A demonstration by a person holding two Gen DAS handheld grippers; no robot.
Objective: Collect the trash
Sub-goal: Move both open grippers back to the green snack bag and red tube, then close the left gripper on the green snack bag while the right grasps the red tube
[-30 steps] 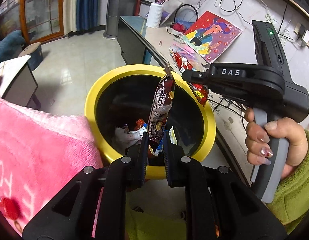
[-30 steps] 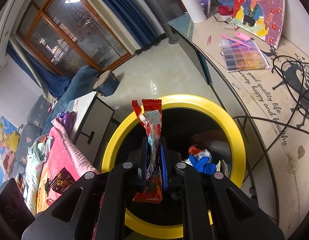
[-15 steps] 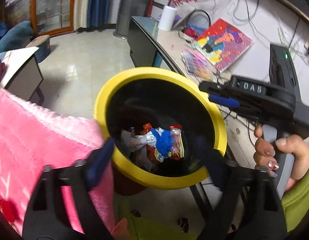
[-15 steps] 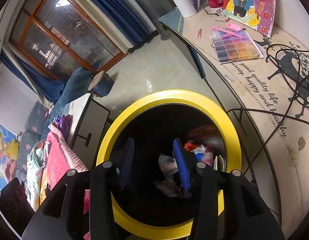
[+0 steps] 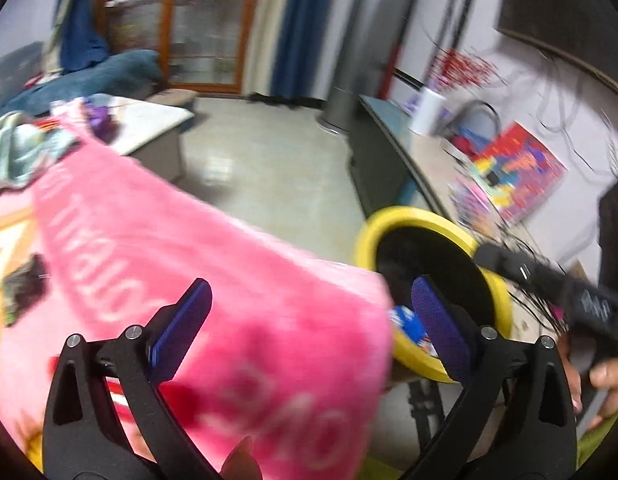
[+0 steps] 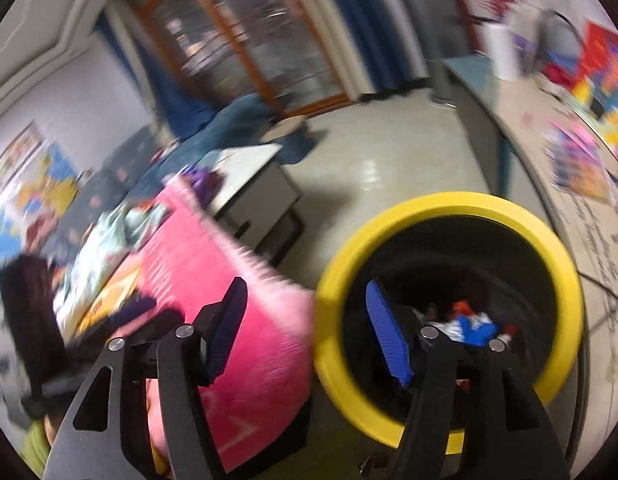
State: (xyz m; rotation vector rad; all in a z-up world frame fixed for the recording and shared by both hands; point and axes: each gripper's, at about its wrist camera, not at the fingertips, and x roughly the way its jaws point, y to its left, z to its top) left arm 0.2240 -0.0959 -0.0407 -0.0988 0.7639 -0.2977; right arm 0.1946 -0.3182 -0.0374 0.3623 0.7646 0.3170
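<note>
Both claws, left [image 5: 309, 316] and right [image 6: 305, 328], have just been opening and stand spread, empty; wrappers [image 6: 469, 326] lie in the yellow-rimmed bin [image 6: 449, 208].

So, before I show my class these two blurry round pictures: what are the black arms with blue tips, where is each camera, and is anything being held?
There is no robot. A person holds a hand-held grabber in each hand, and a wide-angle camera on each looks along its two fingers. One picture is from the left tongs, the other from the right tongs. Both have just been opening and hold nothing. A yellow-rimmed bin with wrappers inside stands on the floor beside a pink blanket. In the left picture, the black bar at right is the other grabber.
</note>
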